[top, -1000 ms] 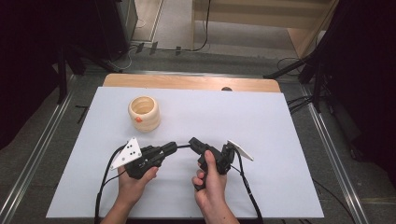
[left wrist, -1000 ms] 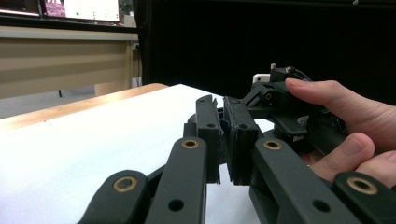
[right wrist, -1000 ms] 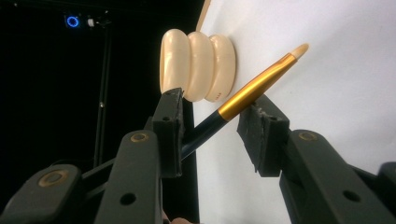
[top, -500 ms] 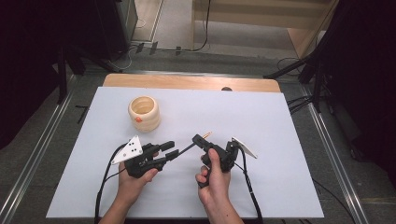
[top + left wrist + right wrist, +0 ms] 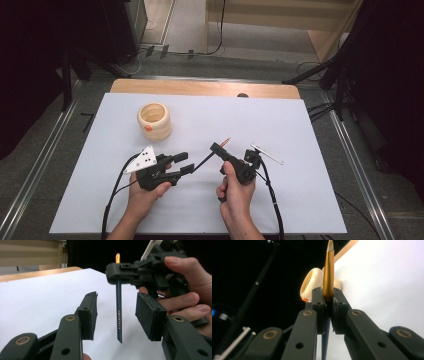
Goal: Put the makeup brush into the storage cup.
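Note:
A slim pen (image 5: 202,161) with a dark blue barrel (image 5: 118,315) and a gold end (image 5: 328,272) hangs above the white sheet, near the front middle. My right gripper (image 5: 216,147) is shut on it close to the gold end, and the pads pinch the barrel in the right gripper view (image 5: 327,296). My left gripper (image 5: 184,162) has just been opening. In the left gripper view (image 5: 117,305) its jaws stand apart on either side of the barrel's lower part, with a gap at each pad. The right gripper (image 5: 120,267) shows behind, in a hand.
A cream ribbed cup (image 5: 154,121) with an orange mark stands at the back left of the white sheet (image 5: 300,125), and also appears as the cup (image 5: 312,283) behind the pen. The table's wooden edge (image 5: 200,87) lies beyond. Cables trail toward the front edge.
The left jaws have parted and come off the pen. The right jaws have closed on it, and the pen's gold end now sticks out past them toward the back right.

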The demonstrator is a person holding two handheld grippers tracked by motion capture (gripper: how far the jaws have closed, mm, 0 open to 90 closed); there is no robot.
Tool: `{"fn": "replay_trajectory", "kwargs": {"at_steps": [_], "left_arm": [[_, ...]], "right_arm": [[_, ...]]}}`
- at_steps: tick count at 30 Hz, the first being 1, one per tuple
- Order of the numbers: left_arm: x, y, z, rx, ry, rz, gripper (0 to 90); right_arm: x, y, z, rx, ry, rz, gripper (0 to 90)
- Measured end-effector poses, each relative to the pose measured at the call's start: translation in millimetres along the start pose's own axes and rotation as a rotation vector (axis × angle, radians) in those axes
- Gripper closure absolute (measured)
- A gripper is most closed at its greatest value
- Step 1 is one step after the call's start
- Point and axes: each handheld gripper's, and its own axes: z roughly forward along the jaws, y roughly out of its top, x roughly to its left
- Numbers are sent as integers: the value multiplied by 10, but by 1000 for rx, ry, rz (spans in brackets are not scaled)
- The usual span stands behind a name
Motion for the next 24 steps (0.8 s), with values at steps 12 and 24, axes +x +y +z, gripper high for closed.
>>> {"fn": "replay_trajectory", "kwargs": {"at_steps": [12,24], "left_arm": [[-31,1,59,55,11,7,535],[-101,12,135,98,13,26,575]], "right_arm": [[261,-23,24,33,-44,-300,841],[479,-88,134,141,-45,-532,841]]}}
